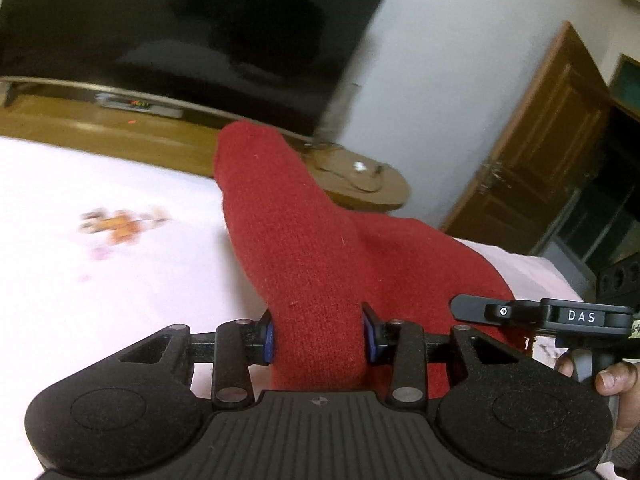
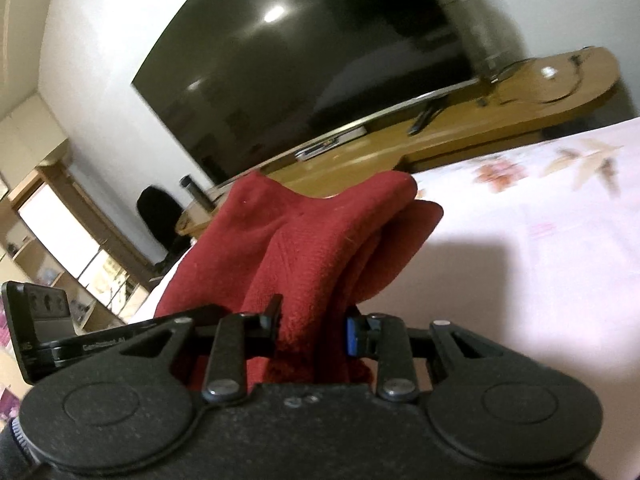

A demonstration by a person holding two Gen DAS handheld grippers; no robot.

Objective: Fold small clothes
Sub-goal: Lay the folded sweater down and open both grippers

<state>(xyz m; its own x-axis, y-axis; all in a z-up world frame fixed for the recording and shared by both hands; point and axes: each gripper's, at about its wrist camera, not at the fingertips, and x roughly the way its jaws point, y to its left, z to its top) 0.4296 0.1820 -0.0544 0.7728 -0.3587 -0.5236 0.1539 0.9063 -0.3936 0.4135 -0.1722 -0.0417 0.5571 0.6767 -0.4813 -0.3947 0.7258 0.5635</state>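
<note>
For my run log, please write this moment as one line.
left gripper: jaws shut on red knit garment | right gripper: jaws shut on it | garment: lifted over pink sheet

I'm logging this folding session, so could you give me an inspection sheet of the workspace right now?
Surface: pale pink bedsheet with a blurred floral print.
Job's things: one red knitted garment, lifted off the sheet, bunched between both grippers.
Clutter: nothing seen on the sheet.
Grippers: left gripper shut on the garment; right gripper shut on it too, with several folds between its fingers.
Cables: a thin cable lies on the wooden TV bench.
Surroundings: large dark TV, white wall, wooden door, shelving; a hand holds the right gripper's handle.
</note>
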